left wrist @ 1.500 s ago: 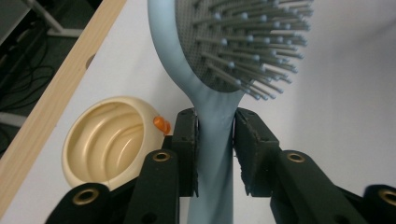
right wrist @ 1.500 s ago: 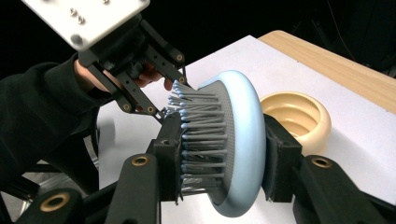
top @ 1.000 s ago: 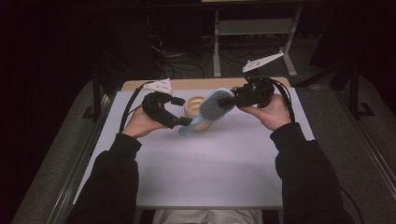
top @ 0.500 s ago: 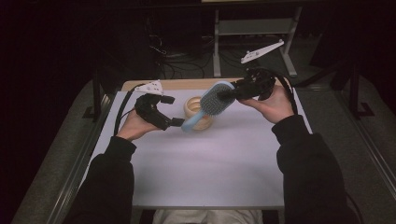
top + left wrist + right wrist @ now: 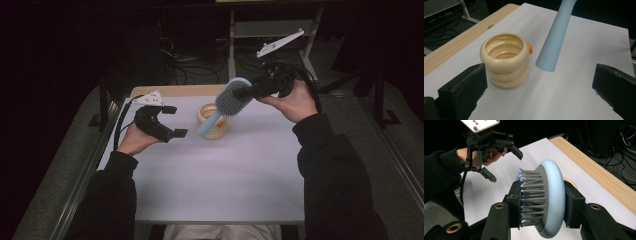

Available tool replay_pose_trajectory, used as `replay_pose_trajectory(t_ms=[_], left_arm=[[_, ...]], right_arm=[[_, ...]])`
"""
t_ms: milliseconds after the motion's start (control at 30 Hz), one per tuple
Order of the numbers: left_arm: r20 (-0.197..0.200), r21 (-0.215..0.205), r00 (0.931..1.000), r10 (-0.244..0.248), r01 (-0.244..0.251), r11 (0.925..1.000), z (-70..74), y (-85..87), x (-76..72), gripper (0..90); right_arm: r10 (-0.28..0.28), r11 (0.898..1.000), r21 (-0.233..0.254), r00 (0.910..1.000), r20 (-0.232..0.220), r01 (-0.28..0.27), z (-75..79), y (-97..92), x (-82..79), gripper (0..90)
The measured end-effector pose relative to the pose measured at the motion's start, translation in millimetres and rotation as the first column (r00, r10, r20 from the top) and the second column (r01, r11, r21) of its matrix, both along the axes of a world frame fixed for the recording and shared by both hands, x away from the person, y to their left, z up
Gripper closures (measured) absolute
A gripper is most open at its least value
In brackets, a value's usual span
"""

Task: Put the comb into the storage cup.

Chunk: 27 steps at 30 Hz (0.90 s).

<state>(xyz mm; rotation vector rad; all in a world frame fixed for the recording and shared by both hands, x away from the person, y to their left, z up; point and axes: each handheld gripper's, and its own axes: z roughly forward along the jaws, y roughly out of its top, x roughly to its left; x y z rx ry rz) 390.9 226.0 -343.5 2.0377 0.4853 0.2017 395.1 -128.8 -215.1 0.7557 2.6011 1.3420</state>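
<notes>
- Hairbrush [image 5: 232,98] head clamped between the jaws of the right gripper [image 5: 250,91], held above the bench [image 5: 240,170], handle slanting down beside the cream cup [image 5: 212,121].
- Left gripper [image 5: 172,121] jaws wide apart, having just opened, nothing between them.

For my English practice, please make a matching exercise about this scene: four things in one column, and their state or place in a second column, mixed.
Things:
1. hairbrush
2. ringed cup
3. left gripper
4. right gripper

States:
a. open, nothing between its fingers
b. standing upright on the white sheet
c. lifted in the air, handle pointing down
d. shut on the brush head

Pairs: 1-c, 2-b, 3-a, 4-d
</notes>
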Motion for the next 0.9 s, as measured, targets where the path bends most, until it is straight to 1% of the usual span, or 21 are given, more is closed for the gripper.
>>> replay_pose_trajectory(t_ms=[100, 200, 333, 500, 633, 667, 733, 867, 900], left_arm=[[0.003, -0.008, 0.9999, 0.011, -0.011, 0.9999, -1.9, 7.2, -1.0, 0.0], [-0.003, -0.028, 0.9997, 0.024, -0.024, 0.9993, -3.5, 14.7, -2.1, 0.0], [0.003, -0.045, 0.9986, 0.052, -0.052, 0.9976, -6.6, 25.4, -3.2, 0.0], [-0.011, -0.064, 0.9969, 0.078, -0.079, 0.9948, -15.9, 35.6, -2.4, 0.0], [-0.023, -0.059, 0.9953, 0.095, -0.096, 0.9936, -24.0, 42.9, -3.6, 0.0], [-0.024, -0.064, 0.9947, 0.1, -0.101, 0.9928, -25.2, 45.4, -3.9, 0.0], [-0.028, -0.077, 0.9936, 0.109, -0.111, 0.9908, -26.9, 51.0, -4.5, 0.0], [-0.031, -0.078, 0.9911, 0.129, -0.132, 0.9882, -30.1, 60.5, -6.5, 0.0], [-0.034, -0.077, 0.9912, 0.128, -0.13, 0.9885, -30.7, 62.5, -7.2, 0.0]], right_arm=[[-0.003, 1.0, -0.004, 1.0, 0.006, 0.003, 2.5, 0.8, 0.5, 56.3], [-0.008, 1.0, -0.005, 0.9999, 0.014, 0.008, 5.8, 0.6, 1.9, 56.3], [-0.014, 1.0, -0.006, 0.9998, 0.01, 0.014, 8.5, -0.1, 4.2, 56.3], [-0.029, 0.999, -0.018, 0.9995, 0.015, 0.029, 10.0, 0.3, 8.0, 56.2], [-0.043, 0.999, -0.019, 0.9988, 0.02, 0.044, 13.5, -0.6, 11.0, 56.2], [-0.045, 0.999, -0.02, 0.9987, 0.024, 0.045, 14.4, -0.8, 11.9, 56.2], [-0.05, 0.999, -0.019, 0.9984, 0.027, 0.051, 17.4, -0.7, 14.2, 56.2], [-0.056, 0.998, -0.021, 0.9979, 0.032, 0.056, 21.1, -0.5, 15.9, 56.2], [-0.058, 0.998, -0.023, 0.9977, 0.034, 0.059, 23.3, -0.5, 16.5, 56.2]])
